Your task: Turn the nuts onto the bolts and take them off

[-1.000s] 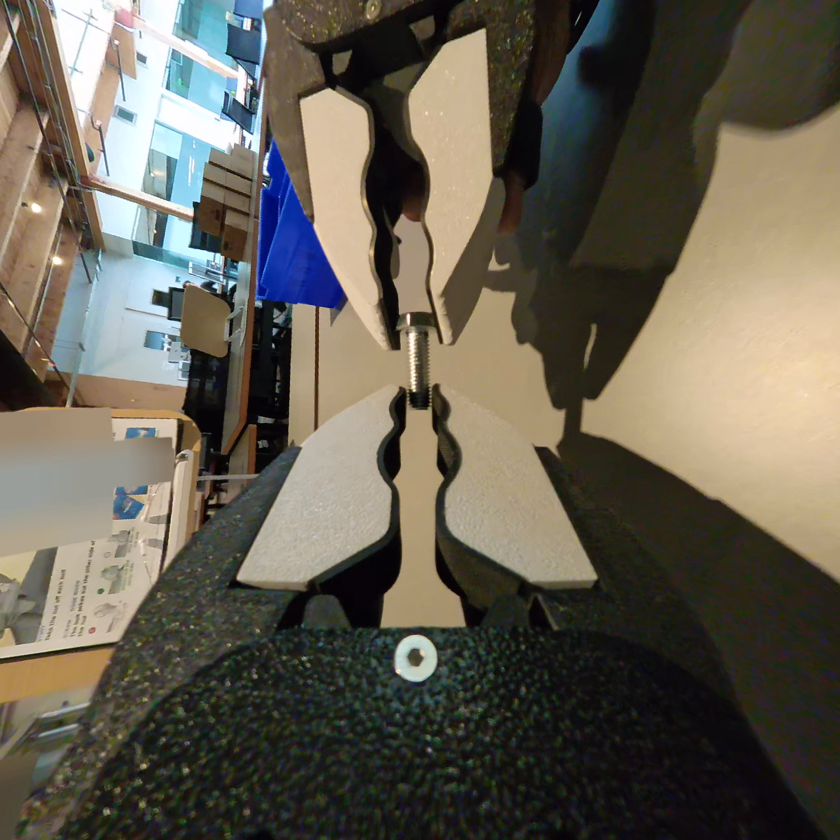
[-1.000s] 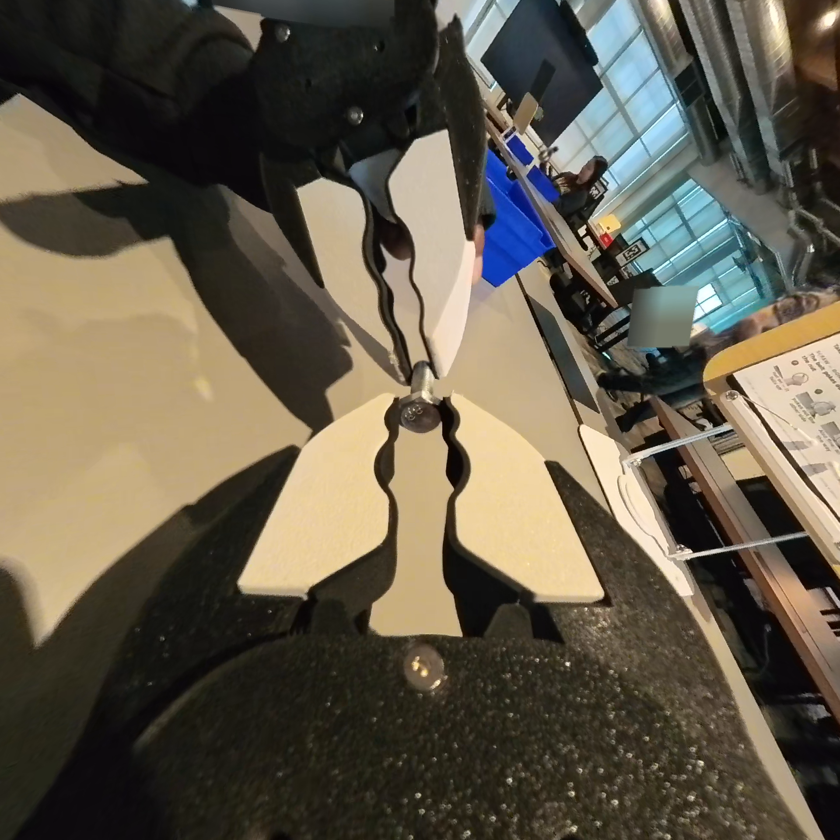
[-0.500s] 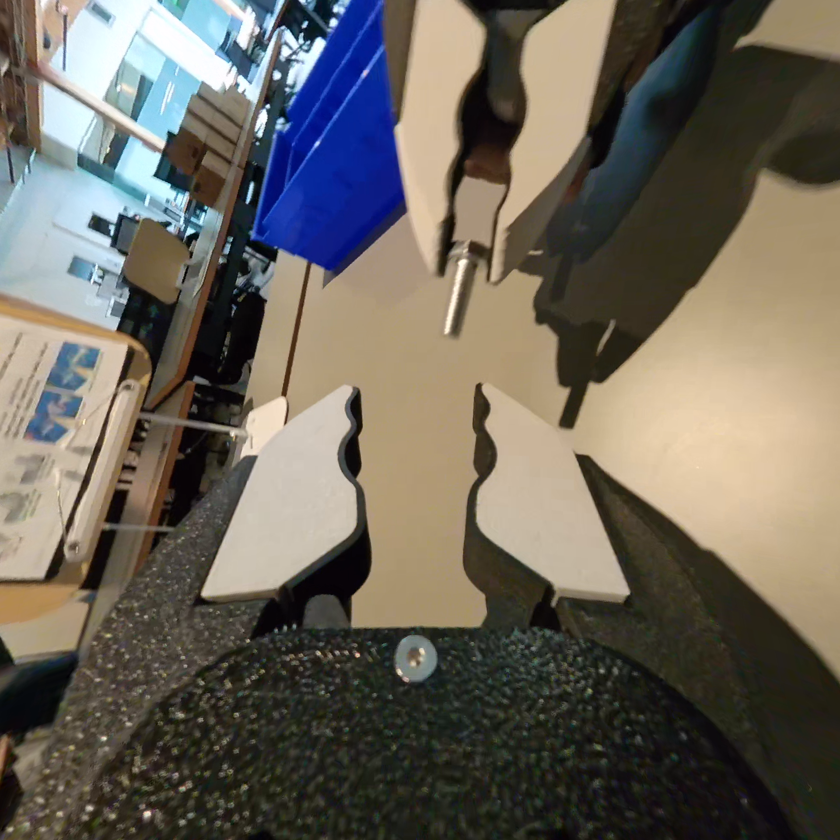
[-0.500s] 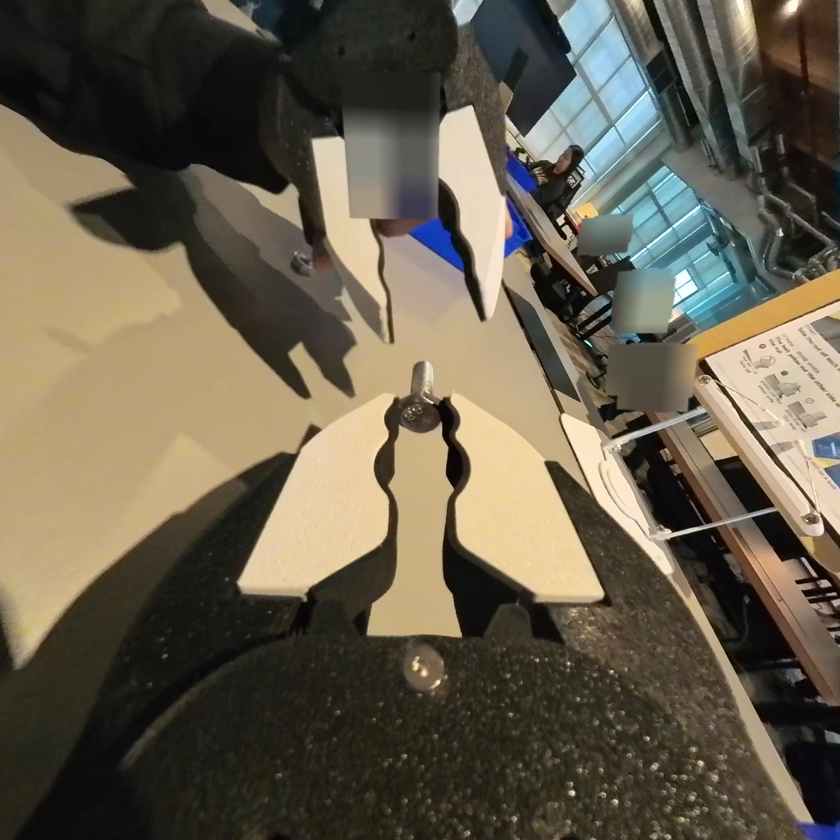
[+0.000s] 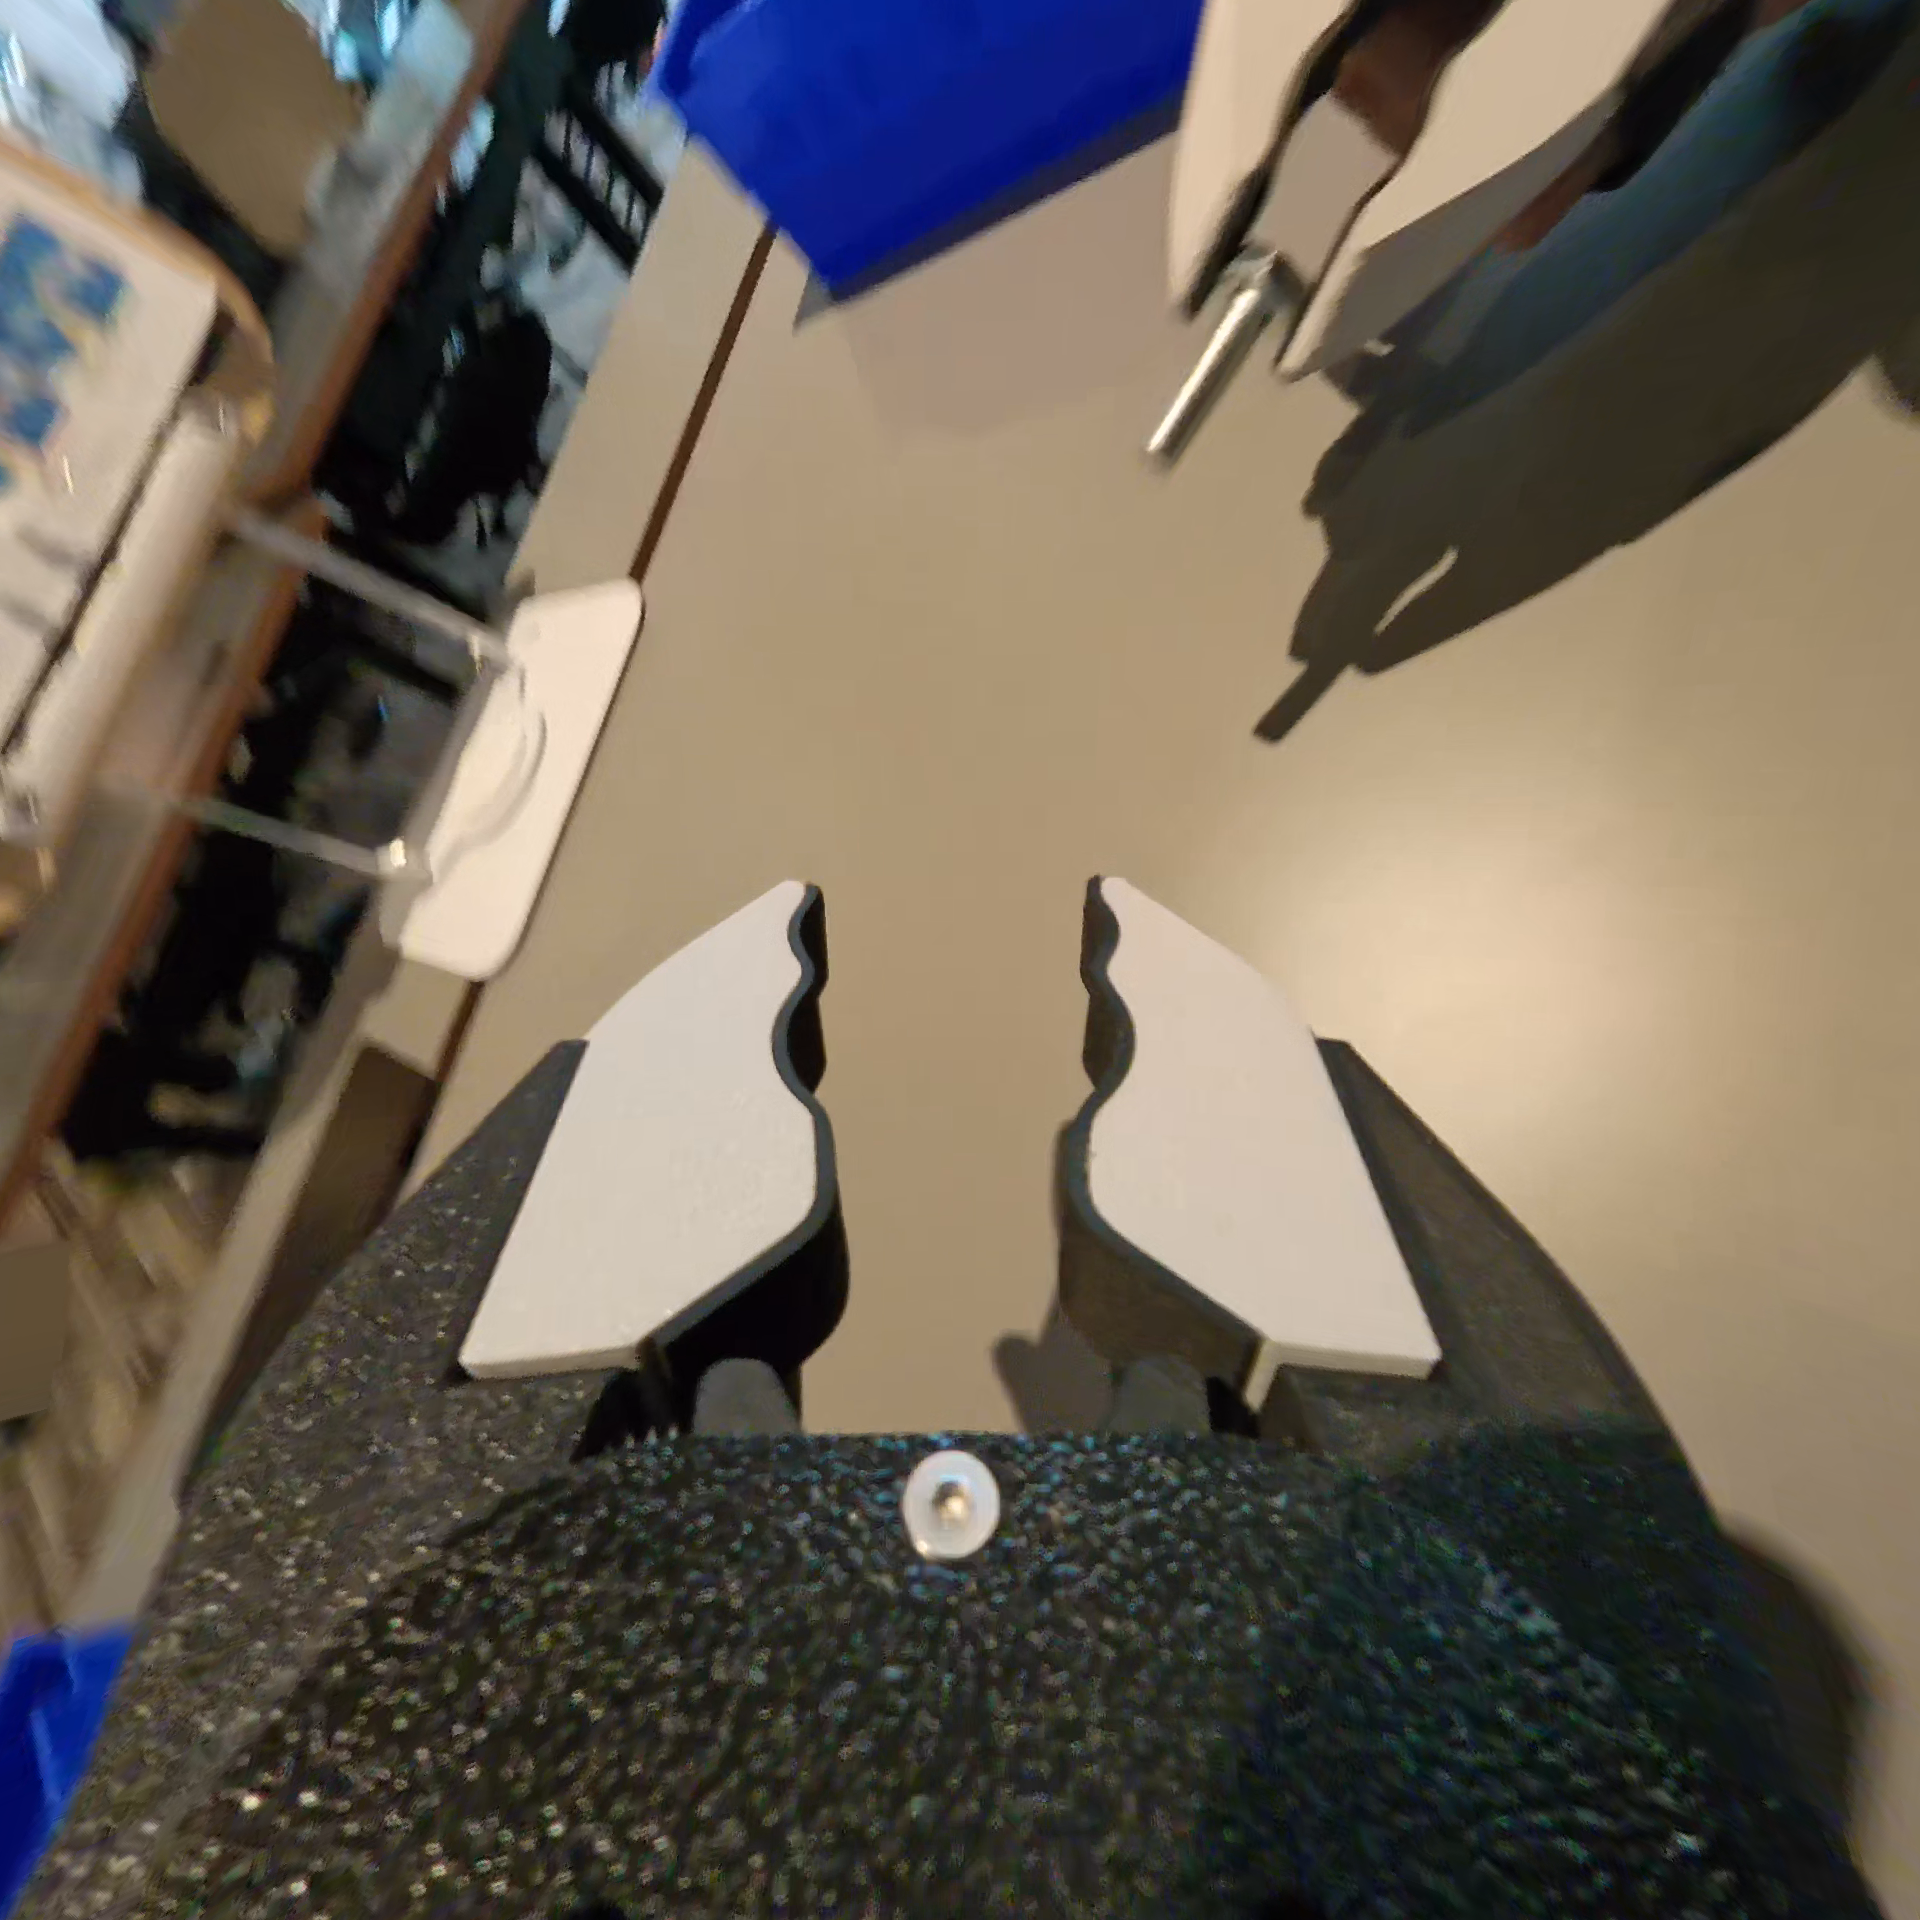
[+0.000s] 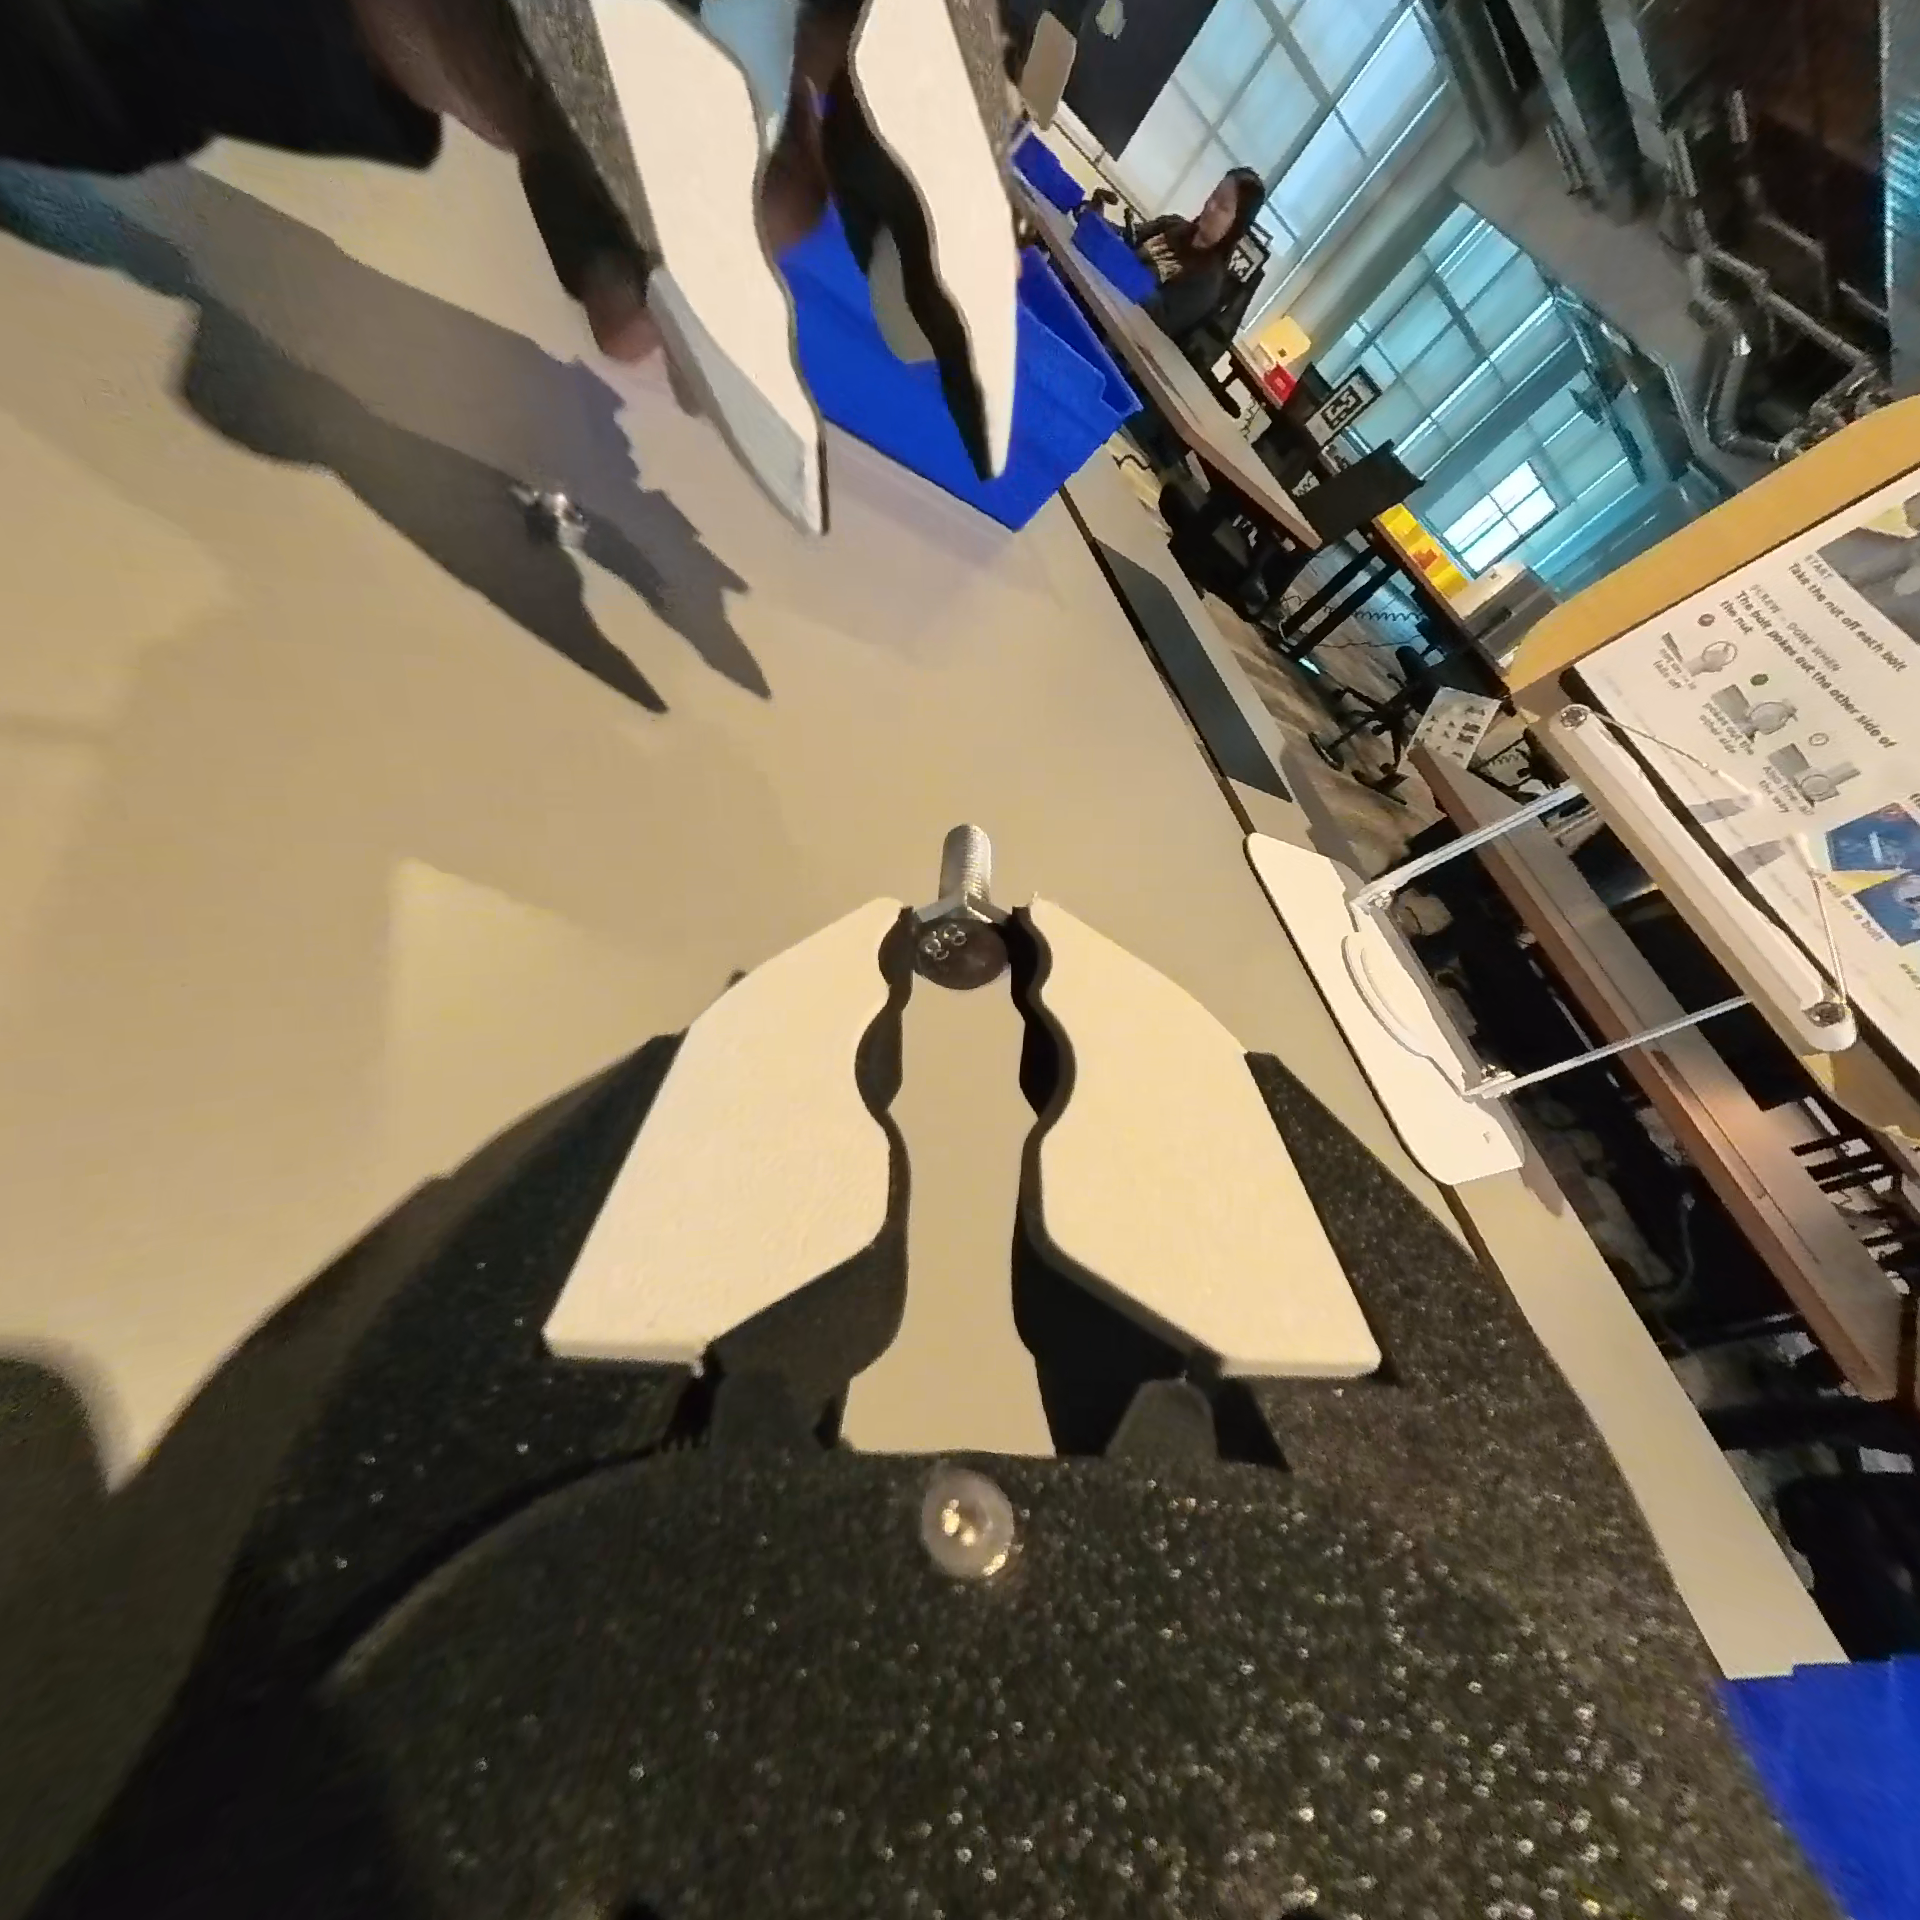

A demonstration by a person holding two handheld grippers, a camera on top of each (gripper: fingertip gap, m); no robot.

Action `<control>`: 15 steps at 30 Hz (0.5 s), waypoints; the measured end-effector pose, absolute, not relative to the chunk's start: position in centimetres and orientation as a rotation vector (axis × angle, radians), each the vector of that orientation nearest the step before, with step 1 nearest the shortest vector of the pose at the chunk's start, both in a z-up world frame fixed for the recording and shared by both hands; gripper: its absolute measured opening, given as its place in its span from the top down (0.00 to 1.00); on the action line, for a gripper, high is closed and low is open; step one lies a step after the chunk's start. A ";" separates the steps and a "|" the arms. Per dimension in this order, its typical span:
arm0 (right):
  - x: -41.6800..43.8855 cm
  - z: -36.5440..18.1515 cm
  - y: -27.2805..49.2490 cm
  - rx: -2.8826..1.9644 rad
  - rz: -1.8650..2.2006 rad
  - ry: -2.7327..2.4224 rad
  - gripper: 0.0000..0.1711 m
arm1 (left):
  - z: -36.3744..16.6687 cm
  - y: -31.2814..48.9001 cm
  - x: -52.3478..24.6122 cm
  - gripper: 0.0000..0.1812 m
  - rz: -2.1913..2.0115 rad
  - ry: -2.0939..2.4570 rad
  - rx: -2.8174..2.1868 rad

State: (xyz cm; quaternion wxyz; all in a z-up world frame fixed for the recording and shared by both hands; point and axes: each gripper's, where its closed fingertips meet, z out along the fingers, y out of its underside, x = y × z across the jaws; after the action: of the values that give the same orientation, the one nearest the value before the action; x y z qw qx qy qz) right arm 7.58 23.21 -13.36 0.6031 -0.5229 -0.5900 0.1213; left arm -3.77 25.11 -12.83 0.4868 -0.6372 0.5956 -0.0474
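My right gripper [image 6: 961, 920] is shut on the hex head of a silver bolt [image 6: 961, 862], whose threaded shaft points forward, bare of any nut. My left gripper [image 5: 951, 904] is open and empty above the beige table [image 5: 987, 623]. It shows in the right wrist view [image 6: 894, 478] at the top, raised and apart from the bolt. In the left wrist view the right gripper [image 5: 1247, 301] holds the bolt [image 5: 1210, 364] at the upper right, blurred. A small metal nut [image 6: 551, 511] lies on the table in the left gripper's shadow.
A blue bin [image 6: 997, 395] stands at the far side of the table, and also shows in the left wrist view [image 5: 914, 125]. A white stand base [image 5: 520, 779] with wire legs holds an instruction sheet [image 6: 1766, 758] at the table's edge. A person [image 6: 1195, 260] sits far off. Tip to tip, the grippers are about 12 cm apart.
My left gripper let go of the bolt's threaded end, opened wide and drew back and away from it. The right gripper kept hold of the bolt's head.
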 end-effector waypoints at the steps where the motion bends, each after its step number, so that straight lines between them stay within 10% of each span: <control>1: 7.6 -13.4 23.2 -1.211 0.280 -1.368 0.90 | -12.7 25.0 -4.3 0.74 -0.117 1.424 -1.582; 15: 7.5 -13.7 23.4 -1.209 0.256 -1.383 0.90 | -10.1 20.7 -12.6 0.73 -0.011 1.082 -2.166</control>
State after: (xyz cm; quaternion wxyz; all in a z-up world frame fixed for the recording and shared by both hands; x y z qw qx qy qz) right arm 7.47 23.36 -13.71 0.5998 -0.5217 -0.5966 0.1103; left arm -12.61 20.68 -10.13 0.3523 -0.8373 0.4180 -0.0044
